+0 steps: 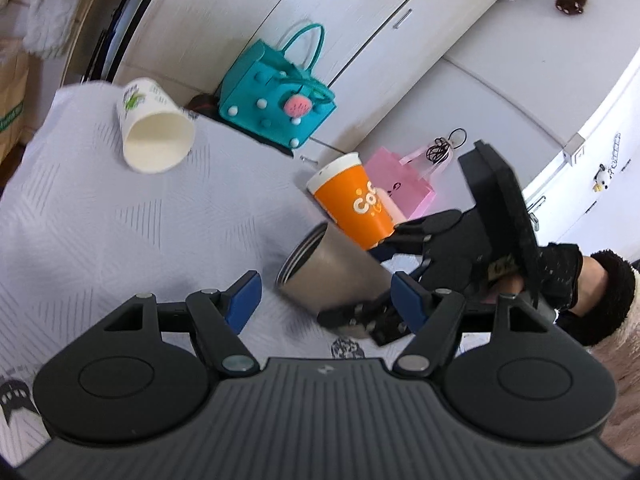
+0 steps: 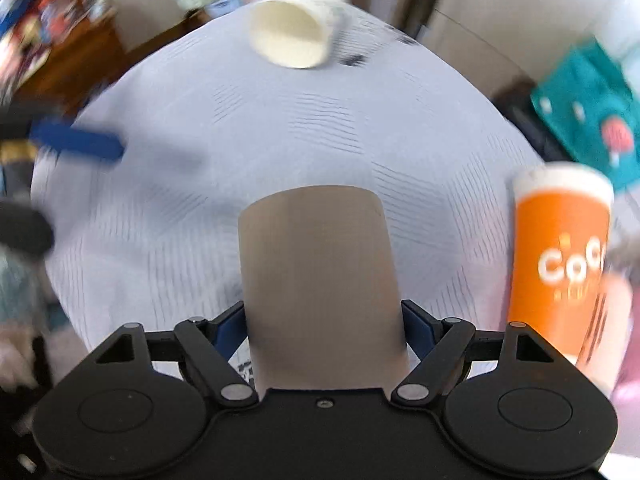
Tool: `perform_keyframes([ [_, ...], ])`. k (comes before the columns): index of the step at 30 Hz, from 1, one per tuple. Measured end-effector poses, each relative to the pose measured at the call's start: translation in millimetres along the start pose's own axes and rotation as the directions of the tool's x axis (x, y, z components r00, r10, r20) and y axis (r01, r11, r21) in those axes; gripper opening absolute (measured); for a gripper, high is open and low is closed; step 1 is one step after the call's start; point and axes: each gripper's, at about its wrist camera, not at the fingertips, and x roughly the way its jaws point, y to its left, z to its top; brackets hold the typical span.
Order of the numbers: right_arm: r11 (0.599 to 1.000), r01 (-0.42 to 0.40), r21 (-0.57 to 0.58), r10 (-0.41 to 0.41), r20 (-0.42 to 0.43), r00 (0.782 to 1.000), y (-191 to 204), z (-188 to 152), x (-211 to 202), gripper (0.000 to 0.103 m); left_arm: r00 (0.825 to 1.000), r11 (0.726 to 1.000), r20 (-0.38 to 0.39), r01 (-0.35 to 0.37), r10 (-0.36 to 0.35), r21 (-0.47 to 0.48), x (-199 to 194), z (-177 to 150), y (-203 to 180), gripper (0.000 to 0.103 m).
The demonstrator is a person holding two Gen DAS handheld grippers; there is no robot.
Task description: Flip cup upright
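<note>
Right tongs [image 2: 324, 320]: closing blue pads on both sides of the tapered grey-brown metal cup [image 2: 320, 280], holding it tilted above the white-clothed desk [image 2: 200, 128].
Left tongs [image 1: 324, 300]: gaping wide, gripping nothing.
Orange paper cup [image 1: 352, 208]: standing upright just beside the held cup.
Cream paper cup [image 1: 154, 132]: lying sideways, well apart.
</note>
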Motion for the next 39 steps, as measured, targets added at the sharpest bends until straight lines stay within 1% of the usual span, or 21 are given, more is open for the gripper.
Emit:
perform_keyframes([
  [5,0.999,0.035,-0.041,-0.033,0.039,0.999,4.7,-8.7,-9.9,0.084,0.999,0.998,-0.040,0.014,-0.016,-0.058,16.1,-6.5,6.7,0.071],
  [7,0.997,0.045,-0.064,-0.041,0.056,0.998,0.5,-9.9,-19.4,0.086,0.998,0.997,-0.054,0.008,-0.012,-0.082,24.3,-8.2,6.9,0.071],
  [9,0.996,0.025,-0.084,-0.019,0.072,0.997,-1.4,-15.1,-29.2,0.091,0.997,0.996,-0.071,0.000,-0.007,-0.094,29.7,-9.5,5.3,0.071],
  [11,0.996,0.019,-0.092,-0.010,0.096,0.995,-3.9,-23.1,-38.9,0.091,0.997,0.994,-0.083,-0.008,-0.001,-0.108,35.6,-11.2,2.4,0.071],
  [15,0.996,-0.005,-0.087,0.016,0.125,0.992,-12.1,-29.8,-47.5,0.091,0.992,0.988,-0.122,0.009,-0.029,-0.157,53.7,-17.0,-2.9,0.071],
  [16,0.996,-0.024,-0.084,0.035,0.132,0.991,-14.5,-30.7,-48.6,0.091,0.991,0.987,-0.130,0.012,-0.033,-0.161,59.7,-19.4,-5.0,0.071],
  [17,0.996,-0.043,-0.082,0.054,0.135,0.989,-15.8,-31.1,-48.1,0.091,0.993,0.987,-0.120,-0.001,-0.019,-0.160,62.9,-21.4,-6.5,0.075],
  [18,0.995,-0.047,-0.090,0.058,0.128,0.990,-15.8,-32.1,-47.0,0.091,0.993,0.987,-0.116,-0.020,0.001,-0.159,65.5,-22.9,-7.6,0.076],
  [19,0.994,-0.035,-0.102,0.048,0.130,0.990,-14.9,-33.8,-45.9,0.091,0.994,0.986,-0.113,-0.029,0.011,-0.164,67.9,-23.8,-6.7,0.076],
  [20,0.993,-0.042,-0.112,0.057,0.137,0.989,-14.5,-36.0,-44.9,0.090,0.994,0.983,-0.109,-0.032,0.012,-0.178,69.8,-24.5,-4.8,0.076],
  [22,0.992,-0.073,-0.099,0.087,0.142,0.986,-14.6,-39.3,-40.8,0.090,0.994,0.975,-0.108,-0.023,-0.001,-0.222,75.6,-26.1,0.1,0.076],
  [24,0.991,-0.087,-0.103,0.103,0.155,0.982,-14.4,-41.8,-37.3,0.085,0.995,0.968,-0.101,-0.018,-0.008,-0.252,80.8,-26.7,2.7,0.076],
  [25,0.990,-0.085,-0.111,0.103,0.167,0.981,-14.1,-42.5,-36.1,0.084,0.995,0.967,-0.099,-0.009,-0.017,-0.253,84.3,-26.2,1.4,0.076],
  [27,0.989,-0.092,-0.113,0.113,0.188,0.976,-15.6,-42.9,-33.6,0.081,0.994,0.967,-0.090,0.043,-0.068,-0.252,87.1,-27.5,-2.0,0.077],
  [28,0.988,-0.110,-0.110,0.130,0.194,0.972,-16.9,-42.9,-32.1,0.081,0.994,0.968,-0.079,0.049,-0.070,-0.245,87.6,-28.3,-4.8,0.078],
  [29,0.987,-0.121,-0.107,0.141,0.198,0.970,-18.0,-42.6,-30.6,0.081,0.996,0.973,-0.070,0.035,-0.052,-0.230,88.4,-28.6,-7.8,0.079],
  [31,0.985,-0.128,-0.118,0.150,0.208,0.966,-18.3,-43.2,-28.2,0.081,0.997,0.976,-0.076,-0.003,-0.014,-0.219,92.8,-28.6,-10.4,0.079],
  [34,0.985,-0.134,-0.113,0.156,0.222,0.962,-19.2,-44.9,-28.4,0.081,0.997,0.965,-0.082,-0.015,-0.007,-0.262,102.6,-30.9,-4.2,0.081],
  [36,0.988,-0.133,-0.073,0.147,0.230,0.962,-19.9,-47.3,-28.8,0.081,0.997,0.954,-0.068,0.003,-0.025,-0.301,105.0,-31.7,0.3,0.081],
  [37,0.990,-0.136,-0.026,0.138,0.234,0.962,-20.8,-49.1,-29.2,0.081,0.997,0.950,-0.066,0.006,-0.029,-0.313,106.5,-30.9,0.6,0.080],
  [39,0.986,-0.161,0.038,0.146,0.257,0.955,-21.0,-56.3,-30.5,0.081,0.998,0.952,-0.061,0.012,-0.032,-0.306,108.0,-30.3,-3.6,0.084],
])
